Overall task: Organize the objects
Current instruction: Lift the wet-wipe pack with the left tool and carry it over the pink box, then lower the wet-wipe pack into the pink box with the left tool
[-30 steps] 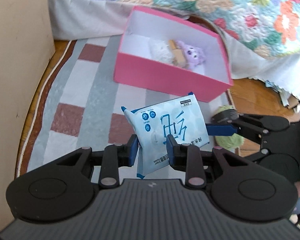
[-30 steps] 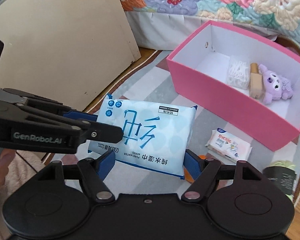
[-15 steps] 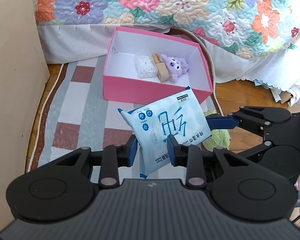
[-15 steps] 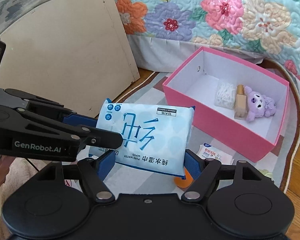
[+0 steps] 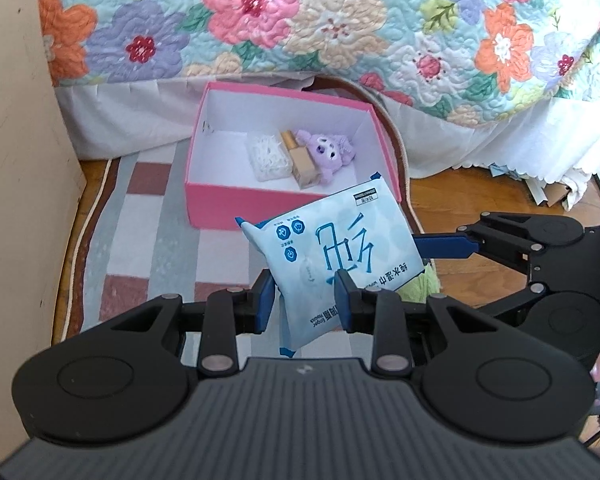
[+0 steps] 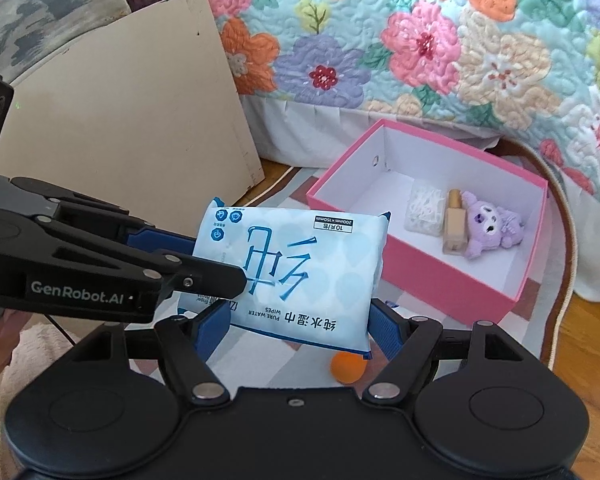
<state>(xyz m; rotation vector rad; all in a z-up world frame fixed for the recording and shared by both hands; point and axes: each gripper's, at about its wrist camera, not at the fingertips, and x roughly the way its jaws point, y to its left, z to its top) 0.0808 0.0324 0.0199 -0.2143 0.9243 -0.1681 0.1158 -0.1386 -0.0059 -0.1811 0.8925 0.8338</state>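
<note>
A light-blue wipes pack (image 5: pixel 332 248) hangs in the air in front of the pink box (image 5: pixel 284 212), held from two sides. My left gripper (image 5: pixel 304 300) is shut on its near edge. In the right wrist view my right gripper (image 6: pixel 296 320) is shut across the width of the wipes pack (image 6: pixel 296 268), a pad on each side. The left gripper (image 6: pixel 220 260) comes in there from the left and pinches the pack's left end. The pink box (image 6: pixel 420 276) holds a white cotton pack (image 6: pixel 424 208), a beige bottle (image 6: pixel 454 224) and a purple plush (image 6: pixel 488 224).
A striped rug (image 5: pixel 148 232) lies under the box, with wood floor around it. A beige board (image 6: pixel 120 128) stands at the left and a flowered quilt (image 5: pixel 340 20) hangs behind. An orange ball (image 6: pixel 348 366) lies below the pack. Something green and fuzzy (image 5: pixel 424 286) lies behind the pack.
Both grippers have risen with the wipes pack still held. The pink box now sits lower and farther away, and more of the quilt shows. The small tissue pack is now hidden.
</note>
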